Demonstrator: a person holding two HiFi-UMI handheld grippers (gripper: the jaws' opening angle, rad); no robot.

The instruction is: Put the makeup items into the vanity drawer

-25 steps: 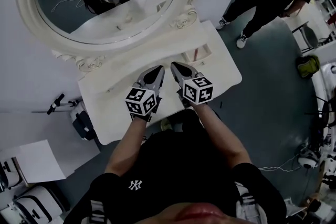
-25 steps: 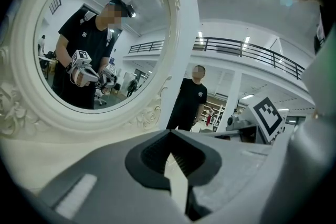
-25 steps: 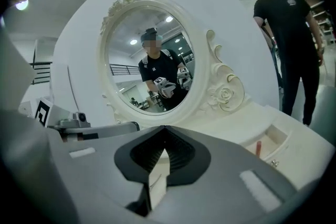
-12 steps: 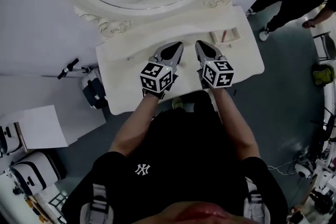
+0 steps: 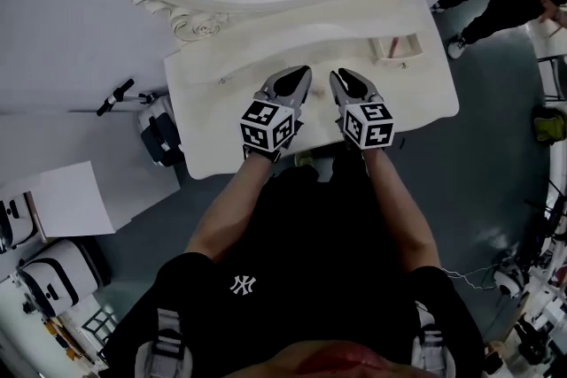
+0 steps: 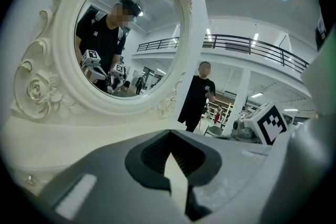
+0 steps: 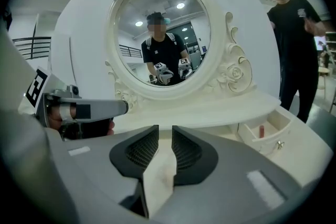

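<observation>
Rightward, lipstick in drawer, right gripper jaws opening empty, left gripper jaws together

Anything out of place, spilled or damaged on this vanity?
Nothing stands out. The small drawer at the right of the vanity stands open with a reddish item inside, which suits the task. Nothing looks spilled, tipped or broken.

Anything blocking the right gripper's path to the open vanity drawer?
Nothing visible: the drawer stands open to the right of the right gripper, only bare vanity top between. The gripper's jaws have just been opening, nothing between them.
</observation>
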